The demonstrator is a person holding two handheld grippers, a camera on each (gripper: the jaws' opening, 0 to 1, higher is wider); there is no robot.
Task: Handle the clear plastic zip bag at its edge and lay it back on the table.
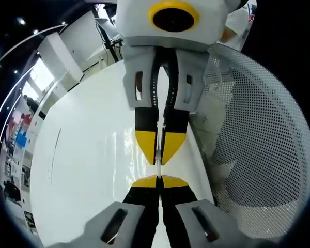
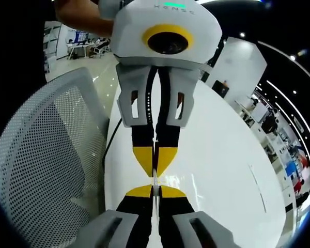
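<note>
The clear plastic zip bag (image 1: 158,168) shows edge-on as a thin pale strip stretched between the two facing grippers above the white table (image 1: 82,170). In the left gripper view, my left gripper (image 1: 159,181) rises from the bottom, its yellow tips shut on the strip's near end. The right gripper (image 1: 158,155) comes down from the top, shut on the far end. The right gripper view mirrors this: my right gripper (image 2: 154,192) is shut on the bag (image 2: 154,181), and the left gripper (image 2: 154,168) pinches it from above. The rest of the bag is hard to make out.
A grey mesh chair back (image 1: 258,144) stands right beside the table's edge (image 2: 46,150). The glossy white table (image 2: 222,170) stretches away under the grippers. A person's hand (image 2: 82,18) holds the left gripper. Office furniture stands far behind.
</note>
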